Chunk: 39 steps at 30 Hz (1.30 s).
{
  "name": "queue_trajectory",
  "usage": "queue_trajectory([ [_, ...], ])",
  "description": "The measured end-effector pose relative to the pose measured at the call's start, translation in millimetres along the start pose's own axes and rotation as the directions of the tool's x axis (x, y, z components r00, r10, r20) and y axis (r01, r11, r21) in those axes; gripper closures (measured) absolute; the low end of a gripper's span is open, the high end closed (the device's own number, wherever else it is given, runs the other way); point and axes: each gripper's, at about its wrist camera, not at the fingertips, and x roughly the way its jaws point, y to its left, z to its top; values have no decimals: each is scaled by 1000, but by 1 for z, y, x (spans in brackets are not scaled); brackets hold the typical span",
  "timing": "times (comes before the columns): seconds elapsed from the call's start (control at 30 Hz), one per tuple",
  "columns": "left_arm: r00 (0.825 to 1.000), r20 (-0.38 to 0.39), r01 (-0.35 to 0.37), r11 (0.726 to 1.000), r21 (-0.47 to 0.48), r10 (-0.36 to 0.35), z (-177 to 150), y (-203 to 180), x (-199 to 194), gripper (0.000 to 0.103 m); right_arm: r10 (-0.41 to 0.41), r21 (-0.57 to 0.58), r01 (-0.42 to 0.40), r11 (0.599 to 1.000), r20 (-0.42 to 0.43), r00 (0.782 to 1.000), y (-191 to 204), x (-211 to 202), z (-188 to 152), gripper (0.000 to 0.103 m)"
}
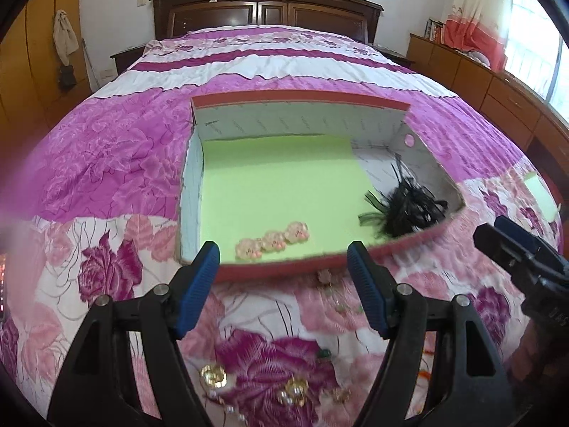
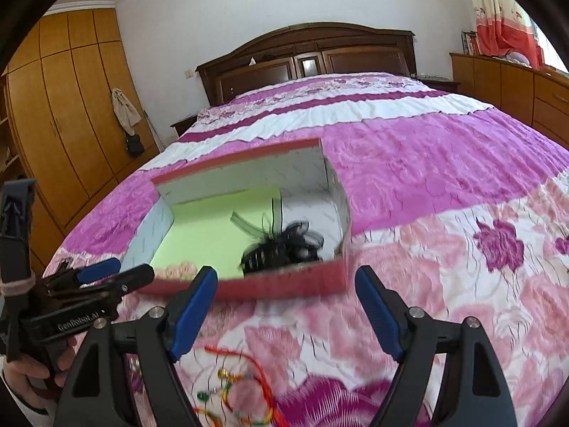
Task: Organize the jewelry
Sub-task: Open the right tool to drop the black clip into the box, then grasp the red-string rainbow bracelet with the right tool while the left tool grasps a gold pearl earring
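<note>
A red-rimmed box (image 1: 277, 270) with a green liner lies on the bed; it also shows in the right wrist view (image 2: 284, 284). Inside lie three pink clips (image 1: 272, 240) in a row and a black feather hairpiece (image 1: 405, 210), also seen from the right (image 2: 281, 245). My left gripper (image 1: 284, 263) is open and empty just before the box's near rim. Gold and pearl pieces (image 1: 249, 388) lie on the bedspread under it. My right gripper (image 2: 286, 286) is open and empty, above a red string bracelet (image 2: 245, 388) with beads.
The pink floral bedspread (image 2: 444, 185) spreads all around the box. A wooden headboard (image 1: 266, 3) is at the back, a wardrobe (image 2: 64, 106) to the left, drawers (image 1: 498, 82) to the right. The other gripper shows in each view: the right one (image 1: 512, 249), the left one (image 2: 103, 277).
</note>
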Motion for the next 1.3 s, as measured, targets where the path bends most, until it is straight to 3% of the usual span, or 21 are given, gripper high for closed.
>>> queue_trajectory([
  [0.57, 993, -118, -1, 1000, -11, 0, -48, 10, -5, 37, 48, -7, -49, 999, -116, 992, 2, -2, -40, 21],
  [0.83, 990, -140, 5, 1000, -7, -6, -62, 12, -3, 38, 74, -4, -76, 997, -191, 979, -1, 8, -53, 38],
  [0.9, 990, -141, -4, 1000, -1, 3, -64, 13, -2, 44, 75, 0, -77, 997, -206, 976, -2, 11, -56, 44],
  [1.3, 991, -134, -13, 1000, 13, 15, -67, 14, -5, 57, 84, 6, -85, 996, -229, 970, -6, 16, -65, 50],
])
